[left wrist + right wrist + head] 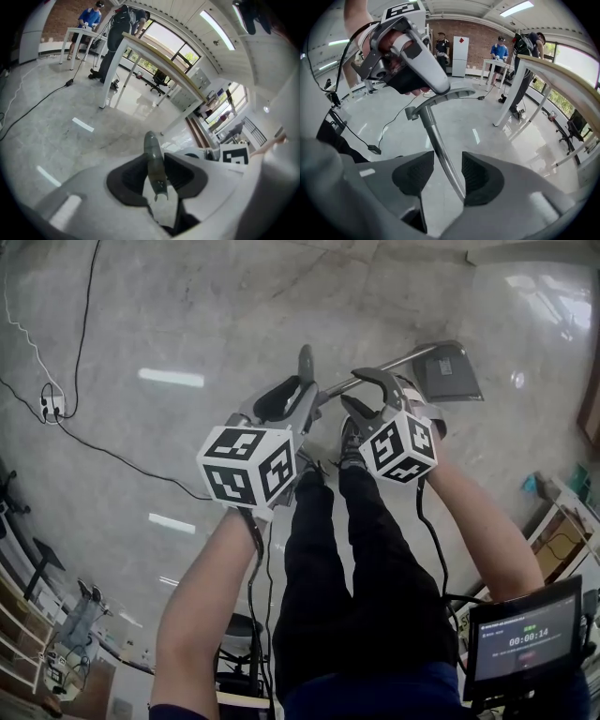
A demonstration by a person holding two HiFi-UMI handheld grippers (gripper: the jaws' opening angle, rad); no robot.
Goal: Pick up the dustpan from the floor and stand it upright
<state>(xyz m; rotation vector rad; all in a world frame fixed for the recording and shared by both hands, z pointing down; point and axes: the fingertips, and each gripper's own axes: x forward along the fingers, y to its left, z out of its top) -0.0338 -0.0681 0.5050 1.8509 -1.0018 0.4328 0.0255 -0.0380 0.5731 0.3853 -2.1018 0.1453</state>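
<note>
One dustpan [448, 373]: left gripper [157, 177] clamps grey handle tip [152, 147]; right gripper [440, 174] wide around chrome shaft [432, 133].

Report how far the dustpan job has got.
Done: left gripper shut on the handle, held up. In hand: right gripper open around the shaft. Left: shaft slants out to the pan, not yet upright.

An open lab-like office: white tables [157, 52], swivel chair [160, 78], cables [94, 442] across polished floor [234, 296]
</note>
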